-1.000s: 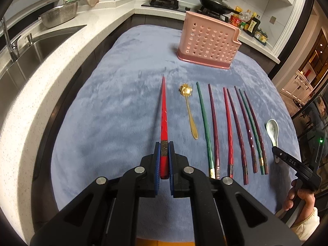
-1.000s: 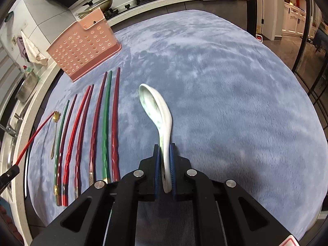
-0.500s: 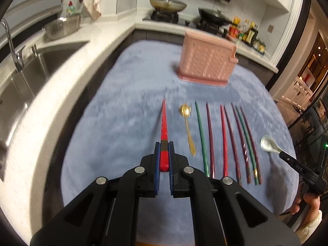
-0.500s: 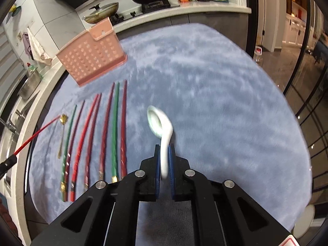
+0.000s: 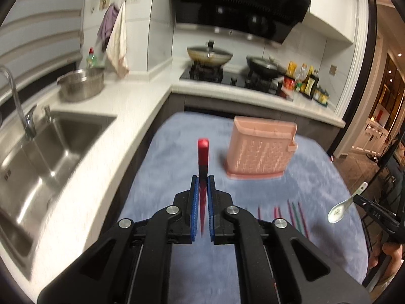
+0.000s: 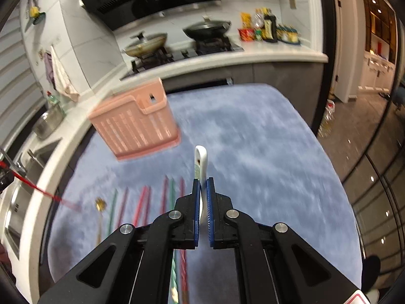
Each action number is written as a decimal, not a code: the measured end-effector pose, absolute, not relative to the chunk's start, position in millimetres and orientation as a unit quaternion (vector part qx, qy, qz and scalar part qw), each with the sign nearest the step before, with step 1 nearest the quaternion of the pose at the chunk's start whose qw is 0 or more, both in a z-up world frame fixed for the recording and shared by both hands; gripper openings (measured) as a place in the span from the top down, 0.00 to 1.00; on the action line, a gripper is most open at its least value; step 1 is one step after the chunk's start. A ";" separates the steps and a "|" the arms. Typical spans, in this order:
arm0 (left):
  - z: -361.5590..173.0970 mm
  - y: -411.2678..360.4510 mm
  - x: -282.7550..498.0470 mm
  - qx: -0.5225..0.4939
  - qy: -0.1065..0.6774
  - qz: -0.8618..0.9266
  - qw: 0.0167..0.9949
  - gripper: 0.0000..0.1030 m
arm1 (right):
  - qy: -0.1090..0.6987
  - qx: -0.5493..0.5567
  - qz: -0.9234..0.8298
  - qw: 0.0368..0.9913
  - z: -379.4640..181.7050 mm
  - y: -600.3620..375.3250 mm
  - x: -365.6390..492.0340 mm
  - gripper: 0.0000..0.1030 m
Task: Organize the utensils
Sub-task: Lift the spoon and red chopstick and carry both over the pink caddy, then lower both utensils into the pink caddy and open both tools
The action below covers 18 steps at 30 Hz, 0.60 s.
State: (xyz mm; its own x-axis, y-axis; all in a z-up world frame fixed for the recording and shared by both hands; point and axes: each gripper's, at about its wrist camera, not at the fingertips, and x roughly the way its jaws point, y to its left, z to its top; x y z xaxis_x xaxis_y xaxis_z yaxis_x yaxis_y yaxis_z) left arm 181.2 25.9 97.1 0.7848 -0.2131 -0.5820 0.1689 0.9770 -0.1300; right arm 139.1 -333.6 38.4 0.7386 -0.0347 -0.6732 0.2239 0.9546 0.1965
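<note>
My left gripper [image 5: 202, 182] is shut on a red chopstick [image 5: 203, 152], held up in the air and seen end-on, left of the pink perforated utensil holder [image 5: 260, 152]. My right gripper [image 6: 201, 185] is shut on a white ceramic spoon [image 6: 200, 159], raised above the blue cloth; the spoon also shows in the left wrist view [image 5: 341, 209]. The holder [image 6: 136, 124] stands upright ahead and left of the right gripper. Several red and green chopsticks [image 6: 157, 202] and a gold spoon [image 6: 100, 204] lie in a row on the cloth.
The blue cloth [image 5: 316, 177] covers the table. A steel sink [image 5: 45, 147] and white counter [image 5: 121, 106] run along the left. A stove with pans [image 5: 210, 58] and bottles [image 5: 306, 83] are at the back. A glass wall is to the right [image 6: 374, 177].
Both grippers have lifted and tilted up with their utensils and moved toward the pink holder. The red chopstick and the white spoon have left the cloth.
</note>
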 end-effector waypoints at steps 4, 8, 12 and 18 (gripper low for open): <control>128.9 20.1 203.3 -0.034 0.274 -0.105 0.955 0.94 | 0.333 0.130 -0.053 0.933 57.2 -330.0 174.4 0.95; 170.0 5.8 228.0 -0.037 0.226 -0.117 0.966 0.94 | 0.311 0.130 -0.041 0.941 76.9 -327.3 213.4 0.95; 203.4 -11.5 250.6 -0.041 0.177 -0.128 0.975 0.94 | 0.292 0.120 -0.036 0.948 93.2 -321.9 252.7 0.95; 223.8 -42.7 295.9 -0.061 0.139 -0.150 0.977 0.94 | 0.284 0.118 -0.033 0.951 99.1 -318.4 305.0 0.95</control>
